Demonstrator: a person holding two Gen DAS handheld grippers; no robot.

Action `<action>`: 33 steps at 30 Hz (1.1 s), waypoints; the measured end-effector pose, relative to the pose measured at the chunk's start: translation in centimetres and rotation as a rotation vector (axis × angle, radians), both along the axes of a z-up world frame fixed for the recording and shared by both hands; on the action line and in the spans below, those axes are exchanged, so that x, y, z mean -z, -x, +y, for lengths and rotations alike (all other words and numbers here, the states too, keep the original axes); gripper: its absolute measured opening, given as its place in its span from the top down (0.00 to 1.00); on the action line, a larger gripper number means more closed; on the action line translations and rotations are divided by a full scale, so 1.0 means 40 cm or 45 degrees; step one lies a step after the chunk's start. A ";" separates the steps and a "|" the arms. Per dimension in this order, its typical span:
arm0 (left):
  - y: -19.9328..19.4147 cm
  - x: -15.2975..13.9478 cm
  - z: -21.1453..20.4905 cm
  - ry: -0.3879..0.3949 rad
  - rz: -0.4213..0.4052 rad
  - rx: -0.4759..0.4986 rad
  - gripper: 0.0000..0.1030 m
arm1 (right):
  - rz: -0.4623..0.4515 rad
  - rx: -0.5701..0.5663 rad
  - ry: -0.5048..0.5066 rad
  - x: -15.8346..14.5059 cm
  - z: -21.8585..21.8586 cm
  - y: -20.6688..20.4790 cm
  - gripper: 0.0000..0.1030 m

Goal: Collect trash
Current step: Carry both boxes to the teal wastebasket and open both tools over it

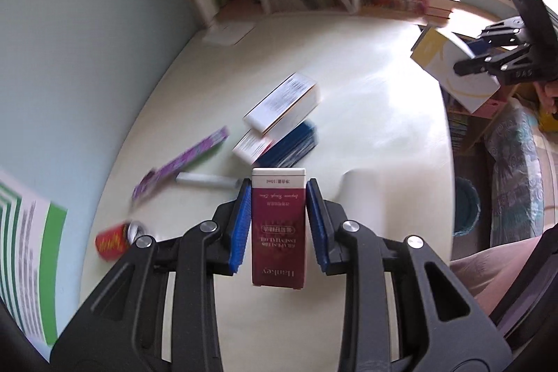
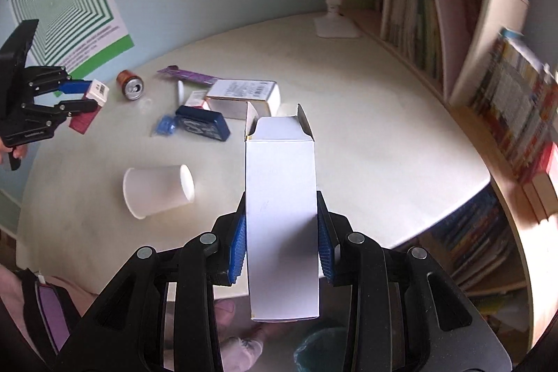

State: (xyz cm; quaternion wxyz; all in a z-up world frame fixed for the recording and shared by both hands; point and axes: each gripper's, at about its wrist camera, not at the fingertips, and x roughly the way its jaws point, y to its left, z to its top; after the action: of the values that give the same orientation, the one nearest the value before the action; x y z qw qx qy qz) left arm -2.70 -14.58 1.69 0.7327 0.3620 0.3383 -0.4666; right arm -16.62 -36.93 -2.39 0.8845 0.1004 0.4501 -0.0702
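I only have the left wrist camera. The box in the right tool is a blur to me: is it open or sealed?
Observer: Open. The white box clamped in the right tool has its far-end flaps standing up.
Operator: Is anything lying on the table behind my maroon box?
Observer: Yes, a white paper cup lies on its side on the table, apart from the other litter.
Operator: Any small bits I'm missing?
Observer: What looks like a crumpled blue wrapper lies beside the dark blue box.
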 end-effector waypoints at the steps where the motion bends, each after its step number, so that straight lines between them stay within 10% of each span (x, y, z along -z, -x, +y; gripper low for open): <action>1: 0.023 -0.004 -0.028 0.002 -0.003 0.036 0.72 | 0.003 0.040 -0.007 0.006 -0.011 0.037 0.66; 20: 0.614 0.226 -0.534 -0.187 0.280 0.843 0.72 | 0.121 0.915 -0.315 0.252 -0.113 0.739 0.66; 33: 0.883 0.458 -0.656 -0.465 0.401 1.111 0.72 | 0.124 1.215 -0.600 0.418 -0.128 0.917 0.66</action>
State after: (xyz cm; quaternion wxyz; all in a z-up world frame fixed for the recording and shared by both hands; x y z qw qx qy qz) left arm -38.02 -40.82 -16.62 0.3338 0.5172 0.3380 -0.7119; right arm -53.28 -42.04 -19.13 0.6859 0.4865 0.3986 -0.3661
